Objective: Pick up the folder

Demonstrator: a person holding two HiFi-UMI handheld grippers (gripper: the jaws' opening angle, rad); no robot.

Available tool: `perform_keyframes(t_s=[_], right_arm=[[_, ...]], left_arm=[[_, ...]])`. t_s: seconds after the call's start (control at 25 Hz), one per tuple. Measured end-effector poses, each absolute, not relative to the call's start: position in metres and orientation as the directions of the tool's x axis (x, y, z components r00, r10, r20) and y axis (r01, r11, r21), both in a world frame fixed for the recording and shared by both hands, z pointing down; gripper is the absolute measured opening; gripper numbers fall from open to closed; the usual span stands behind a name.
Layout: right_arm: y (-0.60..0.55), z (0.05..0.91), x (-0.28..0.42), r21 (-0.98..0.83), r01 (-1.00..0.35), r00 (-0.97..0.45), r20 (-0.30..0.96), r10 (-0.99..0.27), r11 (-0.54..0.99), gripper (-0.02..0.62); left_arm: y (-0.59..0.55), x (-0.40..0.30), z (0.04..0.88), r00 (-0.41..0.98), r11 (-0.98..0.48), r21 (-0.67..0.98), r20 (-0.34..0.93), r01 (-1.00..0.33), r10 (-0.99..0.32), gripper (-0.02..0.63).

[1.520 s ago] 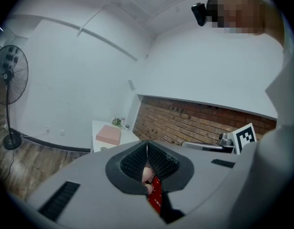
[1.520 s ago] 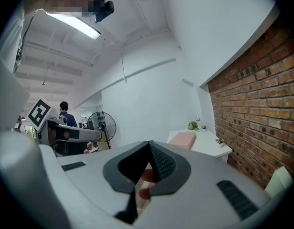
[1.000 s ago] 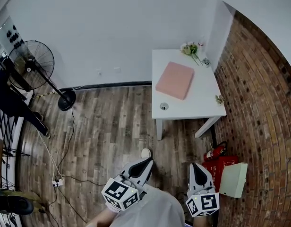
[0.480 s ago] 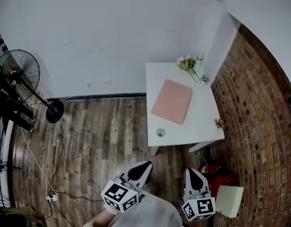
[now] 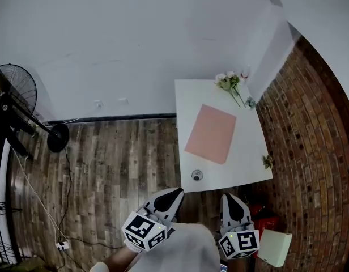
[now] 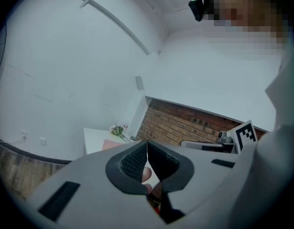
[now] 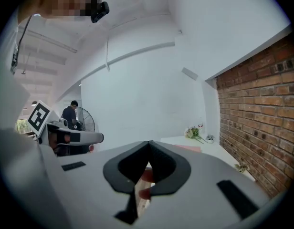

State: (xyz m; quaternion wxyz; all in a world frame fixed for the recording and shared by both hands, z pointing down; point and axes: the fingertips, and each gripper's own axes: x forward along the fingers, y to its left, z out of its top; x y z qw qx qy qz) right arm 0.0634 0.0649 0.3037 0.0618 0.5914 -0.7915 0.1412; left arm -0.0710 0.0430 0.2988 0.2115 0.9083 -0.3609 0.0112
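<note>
A pink folder [image 5: 211, 134] lies flat in the middle of a small white table [image 5: 188, 101] that stands in the corner by the brick wall. A strip of the folder [image 6: 110, 144] also shows in the left gripper view, and its far edge [image 7: 187, 148] in the right gripper view. My left gripper [image 5: 176, 194] is low in the head view, short of the table's near edge, jaws shut and empty. My right gripper [image 5: 229, 199] hangs beside it, just before the table's front edge, also shut with nothing in it.
A bunch of flowers [image 5: 230, 83] lies at the table's far end. A small round object [image 5: 196, 175] sits near its front edge. A brick wall [image 5: 310, 129] runs along the right. A standing fan [image 5: 16, 103] and cables [image 5: 61, 243] occupy the left floor. A red extinguisher [image 5: 264, 222] and pale box [image 5: 275, 247] sit at lower right.
The table and folder have come closer and lower in the head view as both grippers travelled toward them. The fan has slid to the left edge. Both jaws stayed shut.
</note>
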Motion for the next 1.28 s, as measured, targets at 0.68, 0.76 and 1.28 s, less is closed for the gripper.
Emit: perform_keyframes(t_s=[0.68,0.76,1.28], right_arm=[[-0.019,0.309,0.091,-0.158,-0.943,-0.327,0.259,-0.909,0.294,0.006],[-0.029,0.310,0.097,-0.163,-0.941,-0.331,0.259,-0.908,0.296,0.006],[-0.094,0.347,0.149,-0.222,-0.928,-0.358,0.315,-0.879,0.299,0.067]], left_arm=[[-0.036,-0.047,0.305,0.713,-0.621,0.370,0.213,-0.691,-0.668,0.021],[-0.047,-0.041,0.306,0.711,-0.618,0.368,0.221,-0.694,-0.667,0.021],[-0.111,0.000,0.338,0.697,-0.591,0.377,0.295,-0.713,-0.654,0.023]])
